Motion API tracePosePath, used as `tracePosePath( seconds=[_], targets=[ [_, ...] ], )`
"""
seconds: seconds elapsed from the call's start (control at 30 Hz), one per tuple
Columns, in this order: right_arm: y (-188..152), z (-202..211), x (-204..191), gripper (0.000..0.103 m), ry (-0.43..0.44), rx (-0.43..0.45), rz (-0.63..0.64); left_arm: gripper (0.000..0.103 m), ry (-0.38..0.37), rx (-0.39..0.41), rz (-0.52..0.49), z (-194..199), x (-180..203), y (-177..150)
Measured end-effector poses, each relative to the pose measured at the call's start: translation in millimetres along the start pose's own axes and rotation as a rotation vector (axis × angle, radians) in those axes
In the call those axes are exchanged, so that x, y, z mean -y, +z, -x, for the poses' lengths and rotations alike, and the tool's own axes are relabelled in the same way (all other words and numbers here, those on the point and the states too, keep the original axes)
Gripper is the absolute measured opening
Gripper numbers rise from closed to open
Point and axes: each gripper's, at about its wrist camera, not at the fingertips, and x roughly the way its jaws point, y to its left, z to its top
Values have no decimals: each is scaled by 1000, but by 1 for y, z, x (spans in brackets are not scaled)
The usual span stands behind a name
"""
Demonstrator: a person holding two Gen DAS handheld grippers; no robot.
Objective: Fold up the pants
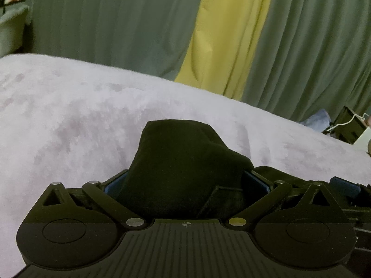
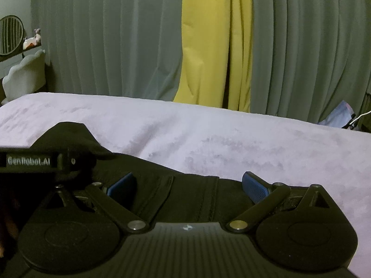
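Note:
The black pants lie on a pale lilac fleece blanket. In the left wrist view a bunched lump of the pants rises between the blue pads of my left gripper, whose jaws stand wide apart around it. In the right wrist view my right gripper is open and low over a flat, seamed stretch of the pants. Its blue pads are spread to either side of the seams. The left gripper's labelled body sits close by on the left, with the lump of cloth beyond it.
Green curtains with a yellow panel hang behind the bed's far edge. A pale chair stands at the far left. A dark box with a white cable and a bluish bag sit past the right edge.

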Motion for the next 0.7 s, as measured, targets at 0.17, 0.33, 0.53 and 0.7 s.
tracePosePath(
  seconds=[0.17, 0.33, 0.53, 0.7],
  targets=[
    [17, 21, -6, 99, -11, -70, 31, 103, -47, -30, 74, 36, -12, -1],
    [-2, 93, 3, 99, 92, -90, -31, 103, -20, -49, -13, 87, -21, -45],
    [-63, 148, 10, 99, -37, -144, 4, 103, 45, -99, -9, 104, -11, -61],
    [-80, 140, 52, 99, 45, -299, -327, 103, -23, -134, 58, 106, -25, -55]
  ],
)
